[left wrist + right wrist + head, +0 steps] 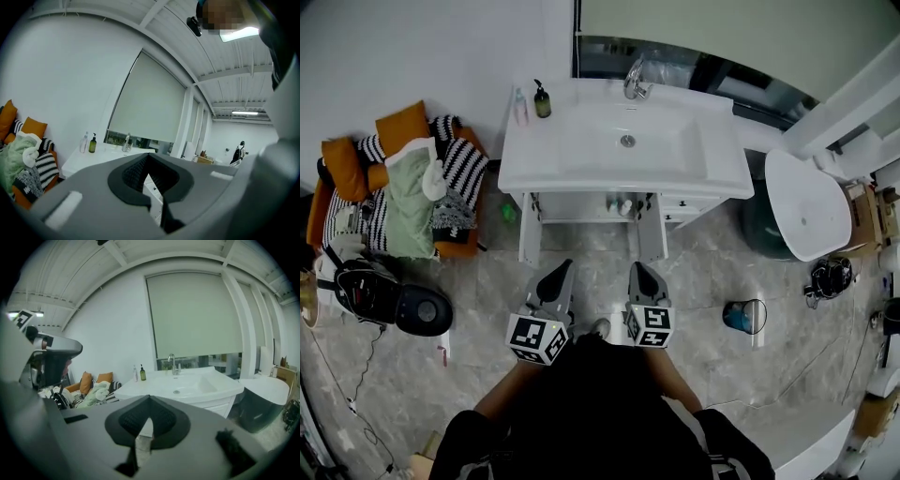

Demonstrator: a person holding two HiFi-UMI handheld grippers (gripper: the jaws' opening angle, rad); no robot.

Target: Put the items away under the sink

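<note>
A white sink vanity (581,164) stands ahead with both cabinet doors (528,239) swung open below it. Small items (619,204) show inside the cabinet, too small to identify. A dark green pump bottle (543,99) and a clear bottle (520,106) stand on the counter's back left corner, left of the faucet (635,82). My left gripper (563,268) and right gripper (637,270) hover side by side over the floor in front of the vanity, well short of it. Both are shut with nothing held. The green bottle (142,373) also appears in the right gripper view.
An orange seat piled with striped and green cloths (412,178) sits left of the vanity. A small green object (507,212) lies on the floor beside it. A black bag (394,300) lies at lower left. A white tub (806,202) and a blue bin (741,316) are at right.
</note>
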